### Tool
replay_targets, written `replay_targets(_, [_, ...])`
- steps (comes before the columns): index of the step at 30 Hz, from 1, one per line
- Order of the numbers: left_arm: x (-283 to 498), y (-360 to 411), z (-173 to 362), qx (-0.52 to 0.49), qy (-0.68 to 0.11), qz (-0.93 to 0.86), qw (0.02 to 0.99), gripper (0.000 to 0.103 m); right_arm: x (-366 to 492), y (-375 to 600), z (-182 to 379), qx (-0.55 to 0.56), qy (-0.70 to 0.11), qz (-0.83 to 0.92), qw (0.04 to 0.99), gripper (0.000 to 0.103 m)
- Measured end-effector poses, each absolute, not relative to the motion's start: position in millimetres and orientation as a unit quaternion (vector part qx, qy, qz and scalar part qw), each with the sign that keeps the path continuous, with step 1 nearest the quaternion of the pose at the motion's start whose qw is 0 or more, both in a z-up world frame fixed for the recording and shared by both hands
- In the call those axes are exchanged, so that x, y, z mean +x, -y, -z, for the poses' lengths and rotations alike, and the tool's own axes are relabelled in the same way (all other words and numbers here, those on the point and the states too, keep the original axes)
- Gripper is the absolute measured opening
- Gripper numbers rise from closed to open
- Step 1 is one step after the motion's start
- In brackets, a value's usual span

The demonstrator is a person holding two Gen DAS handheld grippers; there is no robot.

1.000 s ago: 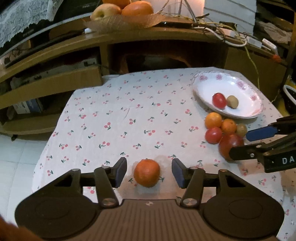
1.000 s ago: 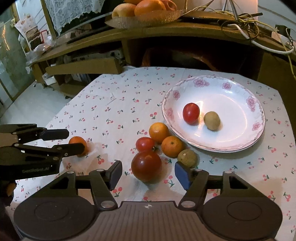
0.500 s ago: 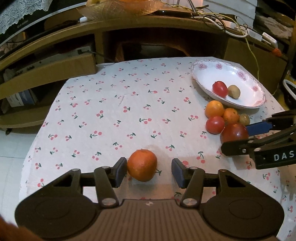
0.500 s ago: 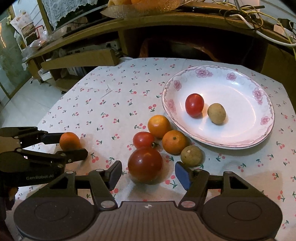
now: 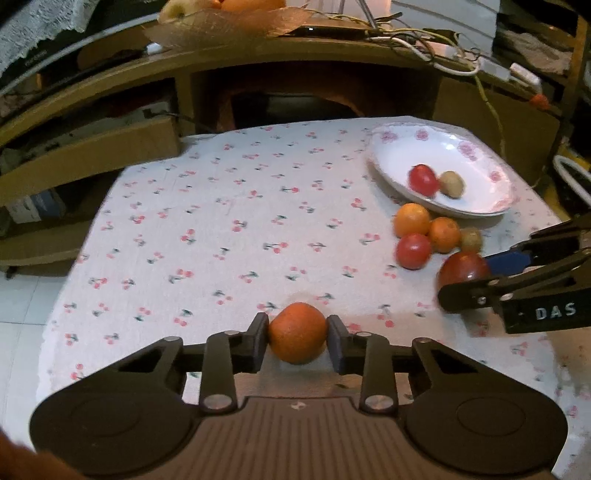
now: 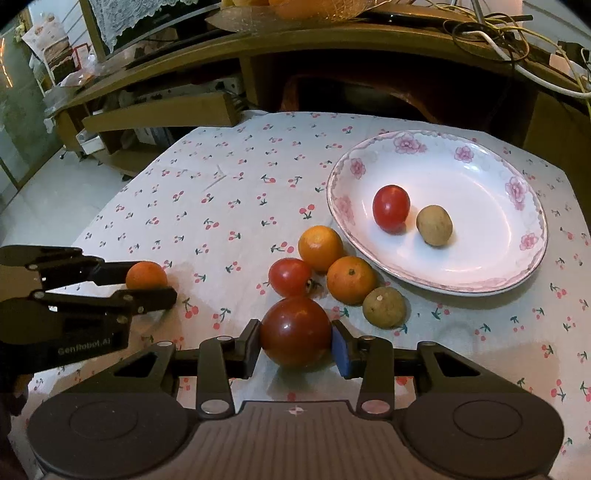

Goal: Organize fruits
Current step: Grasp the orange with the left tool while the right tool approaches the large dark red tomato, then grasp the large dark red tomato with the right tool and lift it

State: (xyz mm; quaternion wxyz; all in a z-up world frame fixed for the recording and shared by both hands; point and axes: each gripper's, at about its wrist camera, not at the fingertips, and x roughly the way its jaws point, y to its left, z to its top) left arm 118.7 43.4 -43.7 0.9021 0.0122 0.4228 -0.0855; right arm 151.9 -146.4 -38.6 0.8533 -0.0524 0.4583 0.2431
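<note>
My left gripper [image 5: 297,338] is shut on a small orange [image 5: 297,332] at the near left of the table; it also shows in the right wrist view [image 6: 146,275]. My right gripper [image 6: 295,341] is shut on a big dark red tomato [image 6: 295,330], which also shows in the left wrist view [image 5: 463,267]. A white flowered plate [image 6: 517,258] at the right holds a red tomato [image 6: 390,208] and a brown kiwi [image 6: 434,225]. Beside the plate lie two oranges [image 6: 320,247], a small tomato [image 6: 290,277] and a second kiwi [image 6: 384,307].
The table has a cherry-print cloth [image 5: 229,221]. A wooden shelf unit [image 5: 258,66] stands behind it with a fruit bowl [image 5: 229,22] and cables [image 6: 517,48] on top. The floor [image 6: 37,199] lies to the left.
Both grippers have closed: the left on the small orange, the right on the big dark tomato. Both were open around their fruits before.
</note>
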Motion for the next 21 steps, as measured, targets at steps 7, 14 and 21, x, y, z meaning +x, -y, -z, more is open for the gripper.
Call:
replay_targets(7, [112.8,-30.1,40.8,0.020,-0.424,0.115,0.898,0.039,143.4,151.2,34.1,-0.053,-0.462,-0.247,0.850,0.040])
replay_targets(14, [111.2,-14.7,44.4,0.041,-0.428,0.135,0.893,0.040,133.7,153.1,36.9,-0.072,-0.464,-0.256,0.845,0.041])
replay_targets(21, [109.9,-15.8,47.5,0.044,-0.436,0.144,0.887,0.053,134.4,152.8,38.4,-0.075,-0.463,-0.261,0.844,0.048])
